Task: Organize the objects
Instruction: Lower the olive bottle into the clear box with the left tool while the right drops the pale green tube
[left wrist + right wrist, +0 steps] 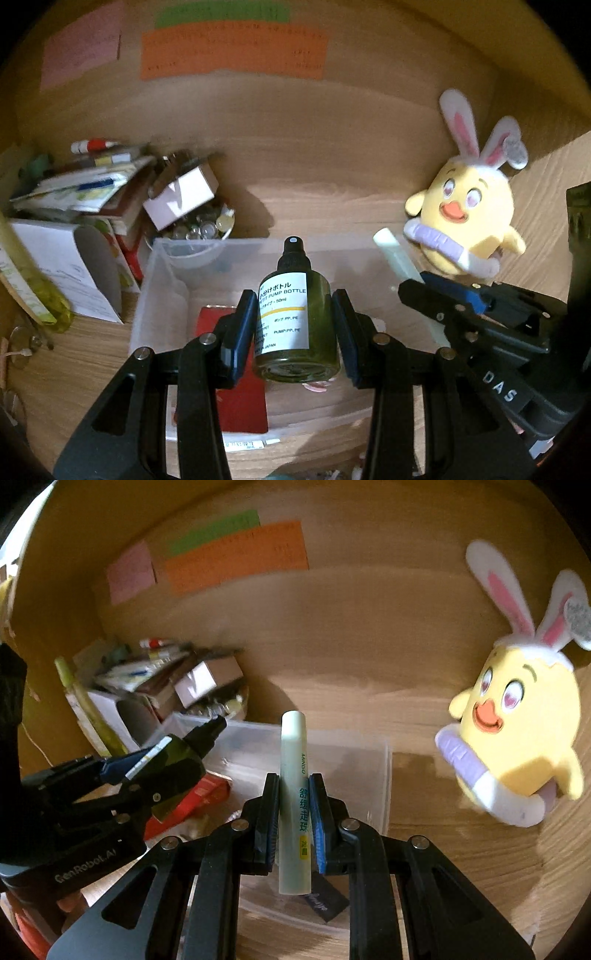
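Note:
My left gripper is shut on a small dark green pump bottle with a white label and black spray cap, held above a clear plastic bin. It also shows in the right wrist view. My right gripper is shut on a pale green stick tube, held upright over the same bin. That tube shows in the left wrist view at the right. A red flat packet lies in the bin.
A yellow chick plush with bunny ears sits at the right on the wooden desk. A cluttered pile of boxes, papers and a bowl of glass beads stands at the left. Coloured notes hang on the back wall.

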`<state>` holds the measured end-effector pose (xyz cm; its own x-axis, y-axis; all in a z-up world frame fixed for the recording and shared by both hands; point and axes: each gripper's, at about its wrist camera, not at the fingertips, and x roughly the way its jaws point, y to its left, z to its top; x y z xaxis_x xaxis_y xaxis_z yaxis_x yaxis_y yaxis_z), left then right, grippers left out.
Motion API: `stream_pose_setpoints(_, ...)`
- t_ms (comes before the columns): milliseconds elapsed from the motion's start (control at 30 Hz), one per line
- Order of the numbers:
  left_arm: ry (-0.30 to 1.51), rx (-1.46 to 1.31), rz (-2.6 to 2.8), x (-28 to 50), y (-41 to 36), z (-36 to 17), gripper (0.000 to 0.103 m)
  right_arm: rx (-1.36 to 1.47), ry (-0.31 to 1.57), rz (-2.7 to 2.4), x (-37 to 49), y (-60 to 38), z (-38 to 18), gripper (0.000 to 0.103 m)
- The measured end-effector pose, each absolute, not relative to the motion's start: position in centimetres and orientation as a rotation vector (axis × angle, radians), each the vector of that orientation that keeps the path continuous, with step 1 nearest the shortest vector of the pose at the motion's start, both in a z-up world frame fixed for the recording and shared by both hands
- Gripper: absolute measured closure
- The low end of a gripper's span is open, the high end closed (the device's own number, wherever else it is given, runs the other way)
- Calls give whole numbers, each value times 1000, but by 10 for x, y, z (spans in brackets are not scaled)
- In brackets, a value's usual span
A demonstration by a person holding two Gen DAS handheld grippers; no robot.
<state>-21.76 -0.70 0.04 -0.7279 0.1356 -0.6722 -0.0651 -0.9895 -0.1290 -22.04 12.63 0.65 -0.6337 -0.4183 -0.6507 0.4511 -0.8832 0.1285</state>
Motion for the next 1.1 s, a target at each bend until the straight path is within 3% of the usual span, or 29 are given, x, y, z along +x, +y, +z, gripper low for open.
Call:
stream_pose_setpoints(533,-154,-1299,2744,-240,-10,-41,62,1083,221,-2441,-235,112,-39,88)
stream_pose_setpoints(700,-210,-1295,2740,-240,-17,-36,55,1092,234,-2434,-233,111,-38,88)
stream_pose_setpoints(833,-223,-1253,2757,-233,-20,-26,50,1089,231,-2437,-230,112,-33,77)
stream_pose_setpoints(1100,-139,-1102,2845,-192,-19,7,28,1009,223,-2455,-206,129,-11,54)
